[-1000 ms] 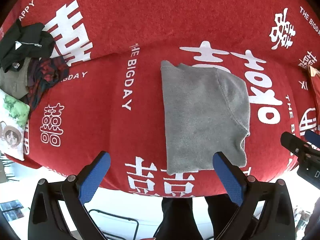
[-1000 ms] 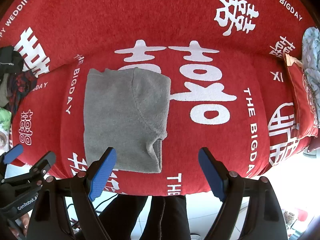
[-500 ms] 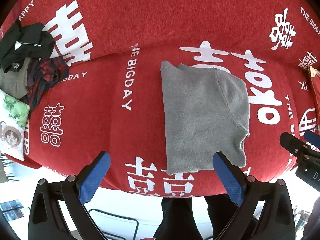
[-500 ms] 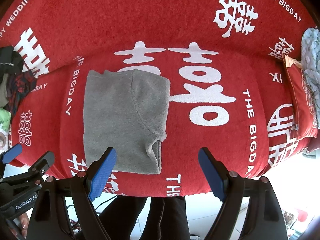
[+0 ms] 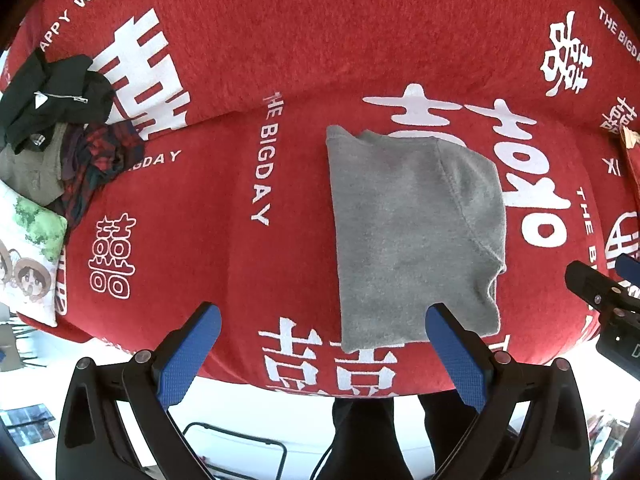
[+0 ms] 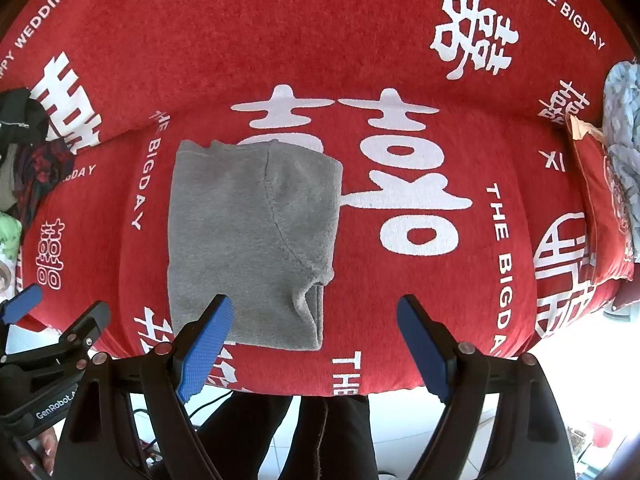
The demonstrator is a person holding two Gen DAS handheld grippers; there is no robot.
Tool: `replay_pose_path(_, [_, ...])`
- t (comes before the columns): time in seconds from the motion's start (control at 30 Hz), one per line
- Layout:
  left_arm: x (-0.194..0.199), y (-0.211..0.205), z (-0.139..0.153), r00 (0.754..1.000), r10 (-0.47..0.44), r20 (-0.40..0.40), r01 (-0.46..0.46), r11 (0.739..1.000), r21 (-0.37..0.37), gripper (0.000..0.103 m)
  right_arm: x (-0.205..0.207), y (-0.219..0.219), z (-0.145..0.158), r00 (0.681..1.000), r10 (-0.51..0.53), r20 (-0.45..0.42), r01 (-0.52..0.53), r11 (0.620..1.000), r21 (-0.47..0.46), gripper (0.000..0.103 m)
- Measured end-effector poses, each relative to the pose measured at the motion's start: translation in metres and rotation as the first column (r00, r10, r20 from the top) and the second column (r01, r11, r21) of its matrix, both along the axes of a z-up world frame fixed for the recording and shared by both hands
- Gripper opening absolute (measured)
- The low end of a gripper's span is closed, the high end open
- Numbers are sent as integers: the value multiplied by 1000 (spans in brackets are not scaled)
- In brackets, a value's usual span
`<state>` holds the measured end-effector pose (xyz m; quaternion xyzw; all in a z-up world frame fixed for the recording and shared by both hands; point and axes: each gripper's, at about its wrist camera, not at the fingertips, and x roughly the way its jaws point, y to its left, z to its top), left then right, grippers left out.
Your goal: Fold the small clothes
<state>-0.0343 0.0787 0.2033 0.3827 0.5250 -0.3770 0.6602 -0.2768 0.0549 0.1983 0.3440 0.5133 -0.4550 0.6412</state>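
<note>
A grey fleece garment lies folded flat on the red sofa seat; it also shows in the right wrist view. My left gripper is open and empty, held above the seat's front edge, its right finger over the garment's near edge. My right gripper is open and empty, its left finger over the garment's near edge. Each gripper shows at the edge of the other's view.
A pile of dark and plaid clothes lies at the sofa's left end beside a printed cushion. A red cushion and a pale blue cloth sit at the right end. The person's legs stand before the sofa.
Almost nothing has moved. The right wrist view has shifted slightly, so the garment sits a little lower in it.
</note>
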Motion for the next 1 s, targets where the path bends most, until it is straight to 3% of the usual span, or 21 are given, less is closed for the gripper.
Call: replay_pose_path(1.0, [-4, -2, 5, 1000, -18, -8, 17, 999, -27, 102, 0, 4, 0, 1000, -1, 3, 1, 1000, 1, 86])
